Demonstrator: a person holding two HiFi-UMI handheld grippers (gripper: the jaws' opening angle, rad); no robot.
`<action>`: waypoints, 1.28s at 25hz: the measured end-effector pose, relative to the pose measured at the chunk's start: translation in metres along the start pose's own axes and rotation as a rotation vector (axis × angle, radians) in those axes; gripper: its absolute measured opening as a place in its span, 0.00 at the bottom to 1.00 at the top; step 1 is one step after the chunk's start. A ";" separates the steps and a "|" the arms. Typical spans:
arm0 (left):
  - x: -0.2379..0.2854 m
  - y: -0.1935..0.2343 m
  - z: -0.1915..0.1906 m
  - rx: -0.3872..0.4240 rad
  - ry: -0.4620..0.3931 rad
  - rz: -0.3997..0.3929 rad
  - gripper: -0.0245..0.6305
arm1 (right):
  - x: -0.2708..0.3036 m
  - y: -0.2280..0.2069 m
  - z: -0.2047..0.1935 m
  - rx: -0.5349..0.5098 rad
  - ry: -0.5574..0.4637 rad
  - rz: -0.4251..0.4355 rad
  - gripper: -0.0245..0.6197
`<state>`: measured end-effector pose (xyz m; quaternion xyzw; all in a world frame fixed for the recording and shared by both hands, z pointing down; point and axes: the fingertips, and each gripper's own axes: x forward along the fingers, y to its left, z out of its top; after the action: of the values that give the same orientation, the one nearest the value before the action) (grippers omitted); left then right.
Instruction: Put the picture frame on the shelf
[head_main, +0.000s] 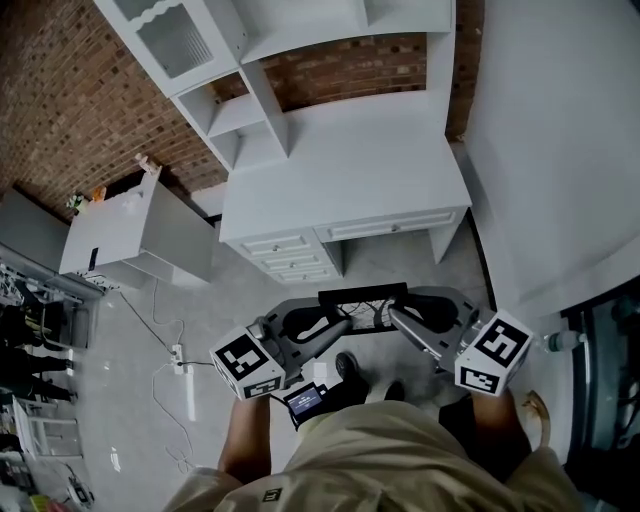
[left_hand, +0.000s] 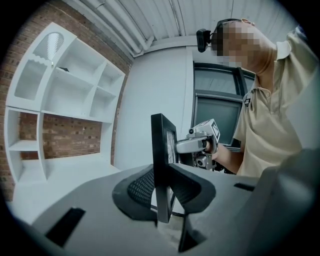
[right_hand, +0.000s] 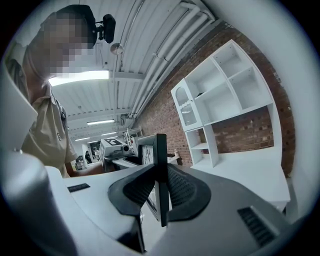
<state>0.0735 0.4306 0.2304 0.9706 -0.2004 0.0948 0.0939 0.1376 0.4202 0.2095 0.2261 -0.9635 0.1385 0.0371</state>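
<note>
The black picture frame (head_main: 362, 296) hangs in the air in front of the person, held at both ends, above the floor before the white desk (head_main: 350, 150). My left gripper (head_main: 338, 322) is shut on the frame's left edge. In the left gripper view the frame (left_hand: 162, 160) stands edge-on between the dark pads (left_hand: 142, 190). My right gripper (head_main: 393, 315) is shut on the opposite edge, and its own view shows the frame (right_hand: 161, 150) pinched between its pads (right_hand: 182, 192). The white shelf unit (head_main: 240, 115) stands on the desk's left side, its compartments (left_hand: 65, 100) open and bare.
A white cabinet (head_main: 130, 235) stands to the left of the desk against the brick wall (head_main: 60, 90). A power strip with cables (head_main: 178, 355) lies on the floor at the left. A white wall panel (head_main: 560, 150) closes the right side. A small screen device (head_main: 305, 400) hangs at the person's waist.
</note>
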 end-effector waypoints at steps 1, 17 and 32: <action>0.002 0.008 0.000 -0.002 -0.003 -0.010 0.17 | 0.005 -0.006 0.001 0.000 0.002 -0.010 0.15; -0.007 0.149 0.025 0.029 -0.109 -0.201 0.17 | 0.110 -0.072 0.049 -0.051 0.053 -0.231 0.15; 0.067 0.241 0.041 -0.019 -0.081 -0.133 0.17 | 0.134 -0.194 0.068 -0.021 0.053 -0.152 0.15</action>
<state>0.0415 0.1793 0.2404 0.9839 -0.1399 0.0473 0.1011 0.1036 0.1767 0.2107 0.2943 -0.9437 0.1311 0.0754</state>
